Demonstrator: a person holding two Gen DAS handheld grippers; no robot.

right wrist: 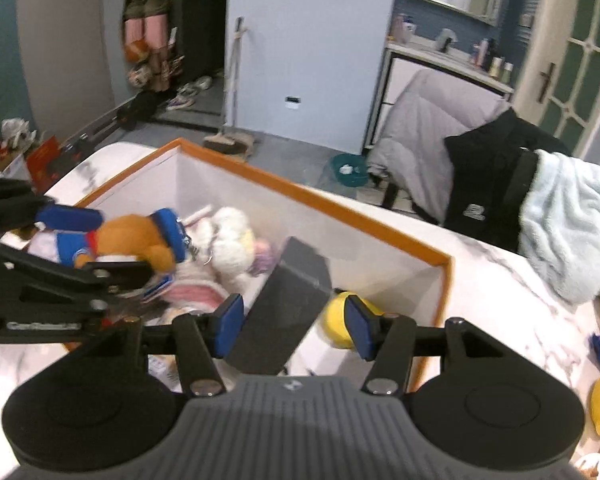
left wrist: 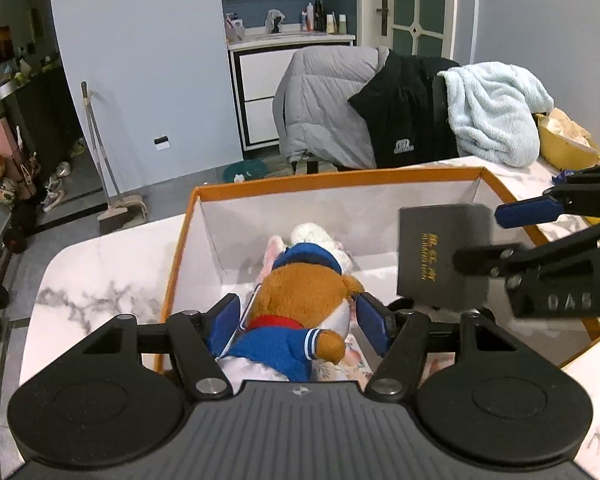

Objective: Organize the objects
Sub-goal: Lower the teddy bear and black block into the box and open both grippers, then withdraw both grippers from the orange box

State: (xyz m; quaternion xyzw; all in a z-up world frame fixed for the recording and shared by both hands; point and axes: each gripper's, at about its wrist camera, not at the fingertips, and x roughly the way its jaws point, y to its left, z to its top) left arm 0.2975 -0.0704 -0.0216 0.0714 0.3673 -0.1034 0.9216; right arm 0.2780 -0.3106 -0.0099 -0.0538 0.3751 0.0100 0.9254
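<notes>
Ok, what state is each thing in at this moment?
left gripper: shut on plush bear.
right gripper: open, dark case loose between the jaws.
plush bear: gripped between the pads.
dark case: tilted, not clamped.
orange-rimmed bin: open, holding plush toys.
white plush: lying in the bin.

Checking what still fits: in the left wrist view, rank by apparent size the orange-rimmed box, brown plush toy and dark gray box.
1. orange-rimmed box
2. brown plush toy and dark gray box: look alike; nearness makes it unsure.
</notes>
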